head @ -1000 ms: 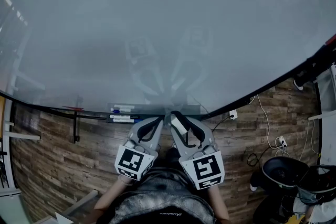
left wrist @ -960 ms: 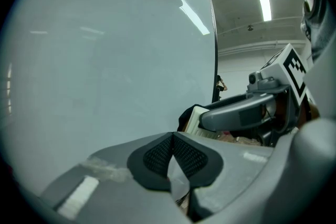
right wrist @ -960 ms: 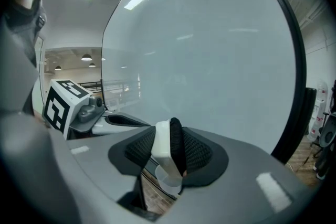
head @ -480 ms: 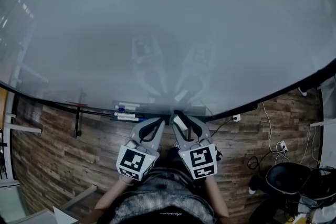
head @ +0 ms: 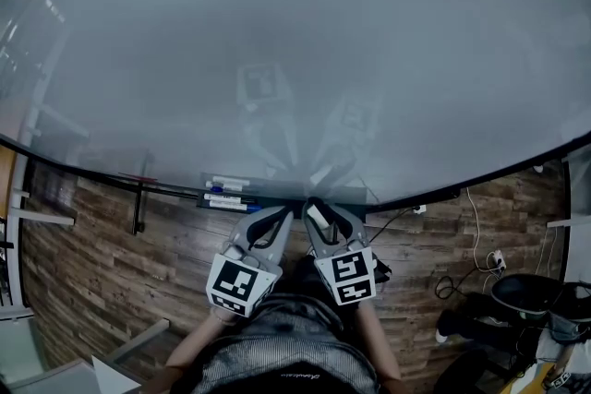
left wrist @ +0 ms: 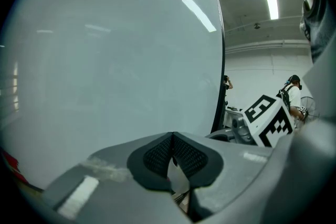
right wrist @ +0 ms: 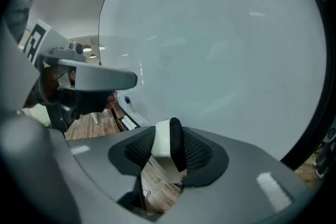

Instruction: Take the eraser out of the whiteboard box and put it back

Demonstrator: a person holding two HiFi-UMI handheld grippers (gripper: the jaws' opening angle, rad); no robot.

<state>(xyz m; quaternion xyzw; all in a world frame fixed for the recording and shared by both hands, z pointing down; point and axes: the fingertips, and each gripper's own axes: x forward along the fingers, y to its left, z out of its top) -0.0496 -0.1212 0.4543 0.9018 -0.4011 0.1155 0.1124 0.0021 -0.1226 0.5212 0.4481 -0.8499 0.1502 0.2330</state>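
Eraser (right wrist: 166, 144) looks light, with a hard white back and soft dark felt. Right tongs (right wrist: 169, 150) squeeze its flat sides, low middle of the head view, near the box (head: 268, 192). Left tongs (left wrist: 172, 156) are pressed together, empty.

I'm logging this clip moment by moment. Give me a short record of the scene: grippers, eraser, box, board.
left gripper: shut, nothing between the jaws
right gripper: shut on the eraser
eraser: white and black, out of the box
box: at the whiteboard's lower edge
markers: lying in the box
whiteboard: no writing visible
floor: wood planks
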